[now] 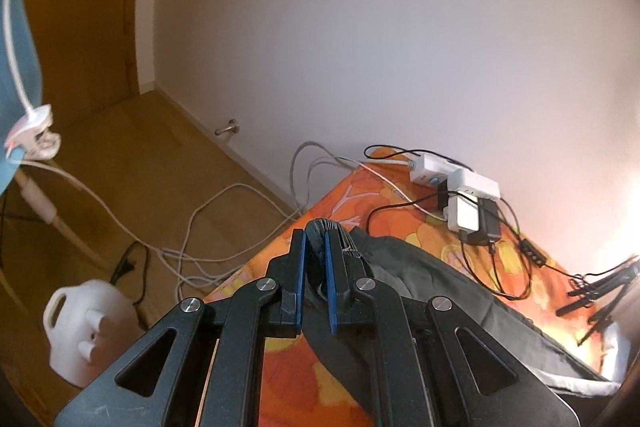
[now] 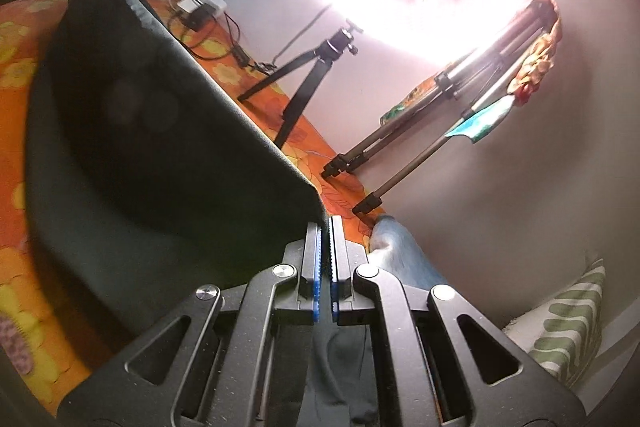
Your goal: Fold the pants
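The dark, smooth pants (image 2: 152,147) hang as a taut, curved sheet over the orange flowered bedspread (image 1: 312,379). The left gripper (image 1: 316,227) has its blue-padded jaws clamped on a thick, ribbed bunch of fabric. The right gripper (image 2: 325,223) pinches a thin corner, jaws nearly touching.

Matt dark cloth pants (image 2: 160,131)

No lettering, label, brand or number can be read in either wrist view; the white jug (image 1: 86,331) on the floor and the power adapters (image 1: 464,195) on the bedspread show only blank, blurred faces.
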`<state>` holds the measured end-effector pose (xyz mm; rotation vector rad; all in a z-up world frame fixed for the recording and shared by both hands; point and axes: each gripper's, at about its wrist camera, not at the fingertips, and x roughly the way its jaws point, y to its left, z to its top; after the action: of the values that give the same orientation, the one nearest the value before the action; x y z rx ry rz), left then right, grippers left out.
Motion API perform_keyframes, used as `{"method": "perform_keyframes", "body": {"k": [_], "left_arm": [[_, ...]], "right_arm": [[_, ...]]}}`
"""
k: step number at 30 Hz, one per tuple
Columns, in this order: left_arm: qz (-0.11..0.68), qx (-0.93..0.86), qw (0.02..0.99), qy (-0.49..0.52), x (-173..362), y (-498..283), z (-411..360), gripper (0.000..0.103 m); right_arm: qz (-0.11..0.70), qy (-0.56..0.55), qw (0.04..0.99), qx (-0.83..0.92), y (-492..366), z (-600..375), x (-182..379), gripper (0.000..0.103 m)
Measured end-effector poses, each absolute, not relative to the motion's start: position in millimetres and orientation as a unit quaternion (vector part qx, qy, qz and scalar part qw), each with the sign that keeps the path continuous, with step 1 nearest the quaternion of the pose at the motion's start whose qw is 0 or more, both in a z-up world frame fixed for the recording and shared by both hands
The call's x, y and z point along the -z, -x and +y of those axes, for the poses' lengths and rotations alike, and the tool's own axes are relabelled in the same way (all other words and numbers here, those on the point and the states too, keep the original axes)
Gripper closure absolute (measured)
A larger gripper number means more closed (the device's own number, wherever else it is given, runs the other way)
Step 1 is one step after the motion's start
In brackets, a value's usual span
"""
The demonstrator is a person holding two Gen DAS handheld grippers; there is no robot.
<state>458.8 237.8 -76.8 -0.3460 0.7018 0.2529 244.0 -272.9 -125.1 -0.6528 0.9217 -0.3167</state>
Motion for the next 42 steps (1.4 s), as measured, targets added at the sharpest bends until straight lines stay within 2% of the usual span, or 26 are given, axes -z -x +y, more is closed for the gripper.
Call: {"method": "perform_keyframes", "body": {"k": [15,20,22,24,31,38,42], "left_arm": [[0.408,-0.123,0.895,0.132,118,-553,194,0.095],[0.417,-0.108,0.892,0.134,125,-571,179,0.085],[0.411,-0.097,0.896,0.137,118,-570,179,0.077],[0.398,-0.095,0.902,0.139,107,-563,187,0.065],[0.381,-0.096,0.908,0.145,89,-523,233,0.065],[0.434,-0.044,0.882,0.177,138,-507,229,0.064],[0.450,-0.061,0.877,0.157,157,-518,209,0.061]], "right_arm": [[0.473,0.287,0.816,0.169,-297,-330,185,0.100],[0.481,0.293,0.806,0.180,-307,-341,196,0.100],[0.485,0.293,0.803,0.186,-311,-346,200,0.100],[0.489,0.296,0.799,0.189,-318,-349,205,0.100],[0.498,0.295,0.792,0.195,-324,-359,219,0.100],[0.500,0.293,0.792,0.195,-325,-358,224,0.100],[0.501,0.298,0.788,0.197,-325,-356,223,0.100]]}}
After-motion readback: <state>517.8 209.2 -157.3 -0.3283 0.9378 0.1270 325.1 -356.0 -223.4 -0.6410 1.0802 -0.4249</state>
